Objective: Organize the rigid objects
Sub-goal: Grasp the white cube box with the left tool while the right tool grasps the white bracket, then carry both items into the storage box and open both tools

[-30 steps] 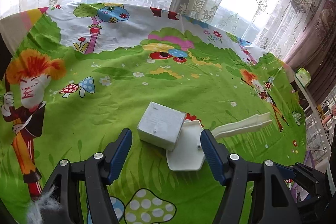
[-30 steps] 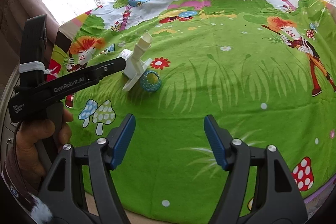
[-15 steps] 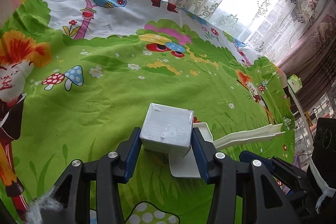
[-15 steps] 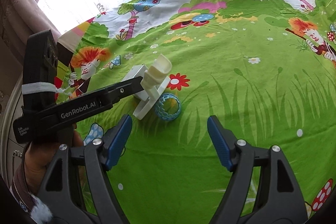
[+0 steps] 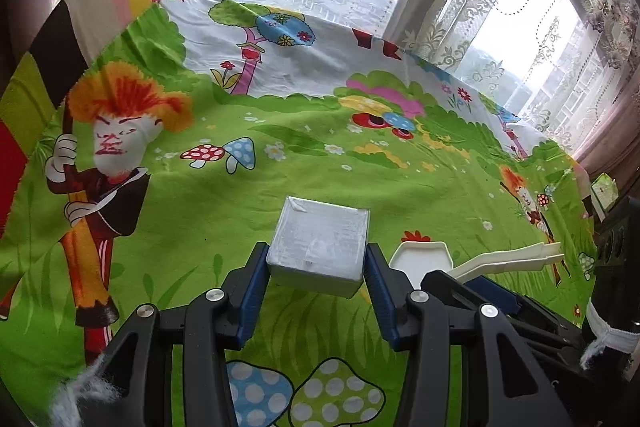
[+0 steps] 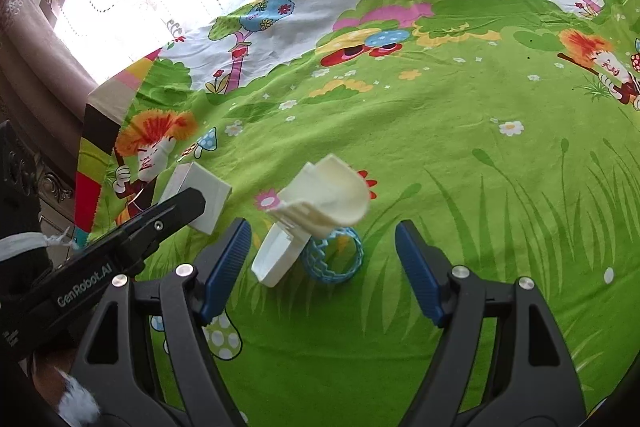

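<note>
My left gripper [image 5: 316, 267] is shut on a white box [image 5: 320, 247], one blue pad on each side face. I cannot tell if the box is off the cloth. The right wrist view shows the same box [image 6: 208, 193] at the left, behind a left finger [image 6: 176, 213]. My right gripper [image 6: 320, 253] stands open over the green cloth. Between its fingers, untouched, lie a white and cream plastic scoop [image 6: 324, 199] and a light blue lattice ring [image 6: 334, 261]. The scoop [image 5: 424, 259] lies right of the box.
The printed cartoon cloth [image 5: 280, 187] covers the whole table up to lace curtains [image 5: 460, 7] and a window at the back. The cloth's striped left edge [image 6: 96, 155] drops off beside dark furniture. A person's hand [image 6: 44, 375] holds the left gripper's handle.
The left gripper's jaws closed on the white box and carried it left, away from the scoop. The right gripper came closer to the scoop and ring, with its jaws a little wider.
</note>
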Demonstrator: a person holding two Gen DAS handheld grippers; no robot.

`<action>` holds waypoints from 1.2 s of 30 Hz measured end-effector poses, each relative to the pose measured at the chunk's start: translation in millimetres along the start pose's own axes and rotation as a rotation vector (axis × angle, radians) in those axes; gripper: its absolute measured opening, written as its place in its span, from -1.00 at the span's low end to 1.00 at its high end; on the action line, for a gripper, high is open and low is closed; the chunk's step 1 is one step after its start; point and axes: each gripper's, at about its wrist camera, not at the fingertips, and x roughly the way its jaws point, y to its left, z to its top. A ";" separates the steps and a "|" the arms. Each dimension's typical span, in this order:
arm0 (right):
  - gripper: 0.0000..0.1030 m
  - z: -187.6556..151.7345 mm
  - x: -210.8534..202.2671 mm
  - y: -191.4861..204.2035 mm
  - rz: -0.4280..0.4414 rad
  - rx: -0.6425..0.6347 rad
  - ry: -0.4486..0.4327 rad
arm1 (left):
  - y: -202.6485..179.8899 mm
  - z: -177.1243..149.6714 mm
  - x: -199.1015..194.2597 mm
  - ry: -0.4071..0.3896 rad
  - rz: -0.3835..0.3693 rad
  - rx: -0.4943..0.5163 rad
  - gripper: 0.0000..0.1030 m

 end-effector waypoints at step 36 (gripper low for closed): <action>-0.14 -49.5 -90.4 -15.3 -0.183 -0.078 -0.096 | -48.7 -82.0 -58.6 0.009 -0.074 -0.060 -0.07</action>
